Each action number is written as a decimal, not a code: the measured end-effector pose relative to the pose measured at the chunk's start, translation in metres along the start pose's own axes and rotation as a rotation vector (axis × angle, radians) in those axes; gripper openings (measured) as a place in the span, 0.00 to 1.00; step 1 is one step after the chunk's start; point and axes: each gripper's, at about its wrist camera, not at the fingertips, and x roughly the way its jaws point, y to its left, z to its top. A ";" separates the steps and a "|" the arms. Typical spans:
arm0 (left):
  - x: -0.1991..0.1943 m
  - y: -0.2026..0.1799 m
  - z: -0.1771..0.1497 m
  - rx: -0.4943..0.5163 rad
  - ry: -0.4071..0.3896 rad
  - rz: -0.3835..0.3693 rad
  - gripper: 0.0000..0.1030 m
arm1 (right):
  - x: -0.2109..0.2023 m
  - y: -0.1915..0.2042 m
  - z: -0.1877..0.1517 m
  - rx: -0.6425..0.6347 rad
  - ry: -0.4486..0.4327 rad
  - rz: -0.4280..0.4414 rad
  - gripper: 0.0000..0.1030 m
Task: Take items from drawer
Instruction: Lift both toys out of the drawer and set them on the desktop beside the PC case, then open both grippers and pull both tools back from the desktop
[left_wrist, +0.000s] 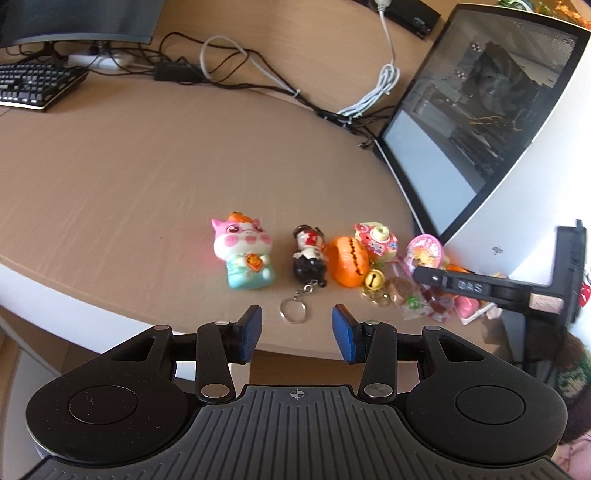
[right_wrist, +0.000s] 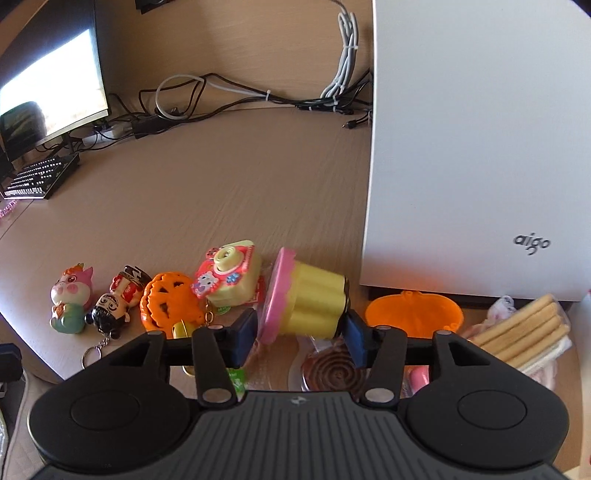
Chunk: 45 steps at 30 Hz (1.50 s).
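A row of small toys lies along the near edge of the light wooden desk (left_wrist: 147, 166), and the white computer tower (right_wrist: 461, 147) serves as the landmark at its right end. Closest to the tower's lower front corner lies the yellow fluted toy with a pink rim (right_wrist: 306, 299), tipped on its side; it sits between the blue pads of the right gripper (right_wrist: 301, 332), whose fingers stand moderately wide and do not visibly press on it. Farther from the tower come the pink-and-yellow toy camera (right_wrist: 227, 273), the orange plastic pumpkin (right_wrist: 170, 302), the dark-haired doll keychain (right_wrist: 114, 299), and, farthest, the pink pig-like figurine in a teal outfit (right_wrist: 72, 295). The left gripper (left_wrist: 297, 332) hovers at the desk edge near the doll's metal key ring (left_wrist: 293, 311), its fingers moderately apart and empty.
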 end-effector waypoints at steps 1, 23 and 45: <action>0.001 0.001 0.000 0.000 -0.001 0.002 0.45 | -0.003 0.001 -0.002 -0.010 -0.004 -0.005 0.55; -0.109 -0.028 -0.099 0.172 -0.141 -0.037 0.45 | -0.211 0.051 -0.122 0.091 -0.233 -0.188 0.82; -0.100 -0.094 -0.283 0.349 -0.163 0.143 0.45 | -0.231 0.034 -0.317 0.063 -0.128 -0.278 0.83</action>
